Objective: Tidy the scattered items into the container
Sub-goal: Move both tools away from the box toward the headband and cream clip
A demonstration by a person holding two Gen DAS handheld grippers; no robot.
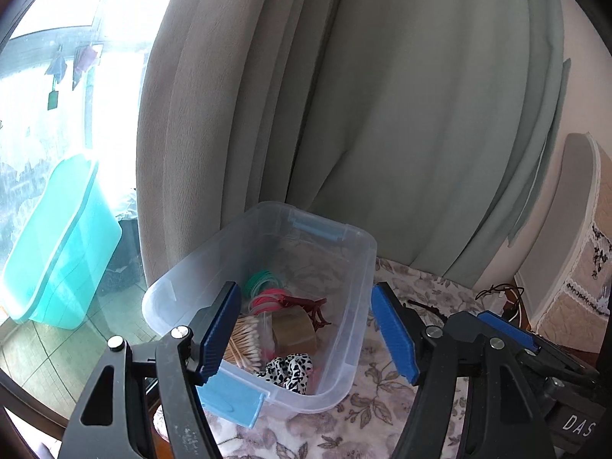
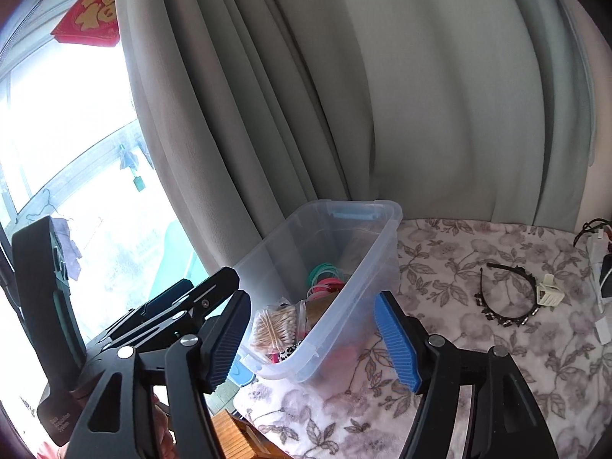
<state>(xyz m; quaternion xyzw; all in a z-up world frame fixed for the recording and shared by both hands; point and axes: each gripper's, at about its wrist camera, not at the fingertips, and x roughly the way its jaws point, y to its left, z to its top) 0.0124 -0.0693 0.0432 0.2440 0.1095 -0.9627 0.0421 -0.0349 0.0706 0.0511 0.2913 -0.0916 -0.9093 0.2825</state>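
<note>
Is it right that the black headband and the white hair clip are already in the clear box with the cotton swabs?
No. The headband and clip lie on the floral cloth right of the box, as the right wrist view shows. The swabs are in the box.

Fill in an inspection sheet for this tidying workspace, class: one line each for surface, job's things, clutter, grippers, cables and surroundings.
Surface: floral cloth covers the table.
Job's things: clear container holds cotton swabs, tape roll, coloured bands, spotted scrunchie; black headband and white hair claw lie outside, touching.
Clutter: nothing seen.
Grippers: left gripper and right gripper open, empty.
Cables: cables at the table's far right.
Surroundings: curtain, window, teal tub.
</note>
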